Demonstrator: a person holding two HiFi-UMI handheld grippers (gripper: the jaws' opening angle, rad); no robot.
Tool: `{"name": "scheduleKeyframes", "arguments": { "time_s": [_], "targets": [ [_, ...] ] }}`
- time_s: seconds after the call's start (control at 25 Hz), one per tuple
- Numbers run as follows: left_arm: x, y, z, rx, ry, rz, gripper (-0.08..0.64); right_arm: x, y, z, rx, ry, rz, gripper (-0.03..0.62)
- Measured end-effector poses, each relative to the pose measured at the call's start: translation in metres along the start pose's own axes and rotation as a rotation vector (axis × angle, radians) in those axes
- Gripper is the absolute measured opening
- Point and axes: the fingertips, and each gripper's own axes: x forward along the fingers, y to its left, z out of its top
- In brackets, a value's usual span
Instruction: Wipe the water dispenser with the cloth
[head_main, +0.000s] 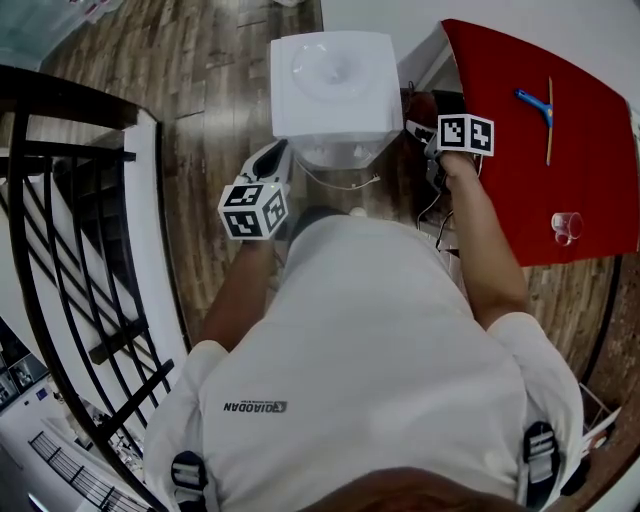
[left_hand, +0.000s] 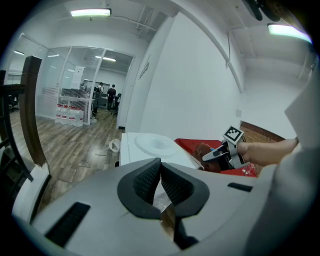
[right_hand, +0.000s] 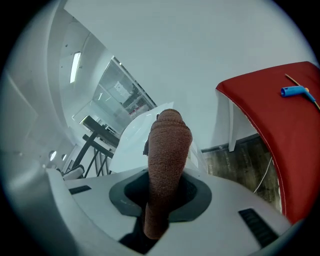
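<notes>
The white water dispenser (head_main: 335, 95) stands on the wood floor in front of me, its round top recess showing. My right gripper (head_main: 420, 130) is at the dispenser's right side, shut on a folded brown cloth (right_hand: 167, 160) that sticks up between its jaws. In the right gripper view the cloth's tip is close to the dispenser (right_hand: 127, 142); I cannot tell whether they touch. My left gripper (head_main: 272, 160) hangs by the dispenser's left front corner. Its pads (left_hand: 147, 182) meet with nothing between them. From the left gripper view, the dispenser top (left_hand: 155, 146) and the cloth (left_hand: 204, 151) in the right gripper (left_hand: 220, 152) show.
A red-covered table (head_main: 570, 160) stands right of the dispenser, carrying a blue-headed tool (head_main: 535, 102), a thin stick (head_main: 549, 125) and a clear cup (head_main: 566, 228). A black railing (head_main: 60, 200) with a stair drop runs along the left. A thin cable (head_main: 345, 184) lies before the dispenser.
</notes>
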Motion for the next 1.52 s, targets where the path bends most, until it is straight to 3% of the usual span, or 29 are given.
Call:
{"name": "scheduleKeyframes", "arguments": {
  "time_s": [0.24, 0.44, 0.56, 0.84, 1.12, 1.52],
  "targets": [
    [-0.007, 0.002, -0.003, 0.020, 0.007, -0.024, 0.000, -0.014, 0.008, 0.007, -0.047, -0.132, -0.048, 0.072],
    [-0.027, 0.002, -0.011, 0.028, 0.021, -0.049, 0.001, -0.020, 0.044, -0.005, -0.143, -0.286, -0.072, 0.071],
    [-0.043, 0.007, -0.010, 0.030, 0.007, -0.053, 0.000, -0.014, 0.076, -0.019, -0.213, -0.324, -0.056, 0.071],
    [-0.083, 0.013, -0.036, 0.001, -0.007, -0.044, 0.000, 0.039, 0.165, -0.080, -0.426, -0.237, 0.078, 0.071],
    [-0.131, 0.025, -0.066, -0.022, 0.005, 0.005, 0.000, 0.106, 0.228, -0.108, -0.577, -0.195, 0.134, 0.071],
    [-0.165, 0.058, -0.068, -0.064, -0.046, 0.141, 0.000, 0.155, 0.242, -0.125, -0.649, -0.152, 0.150, 0.071]
  ]
}}
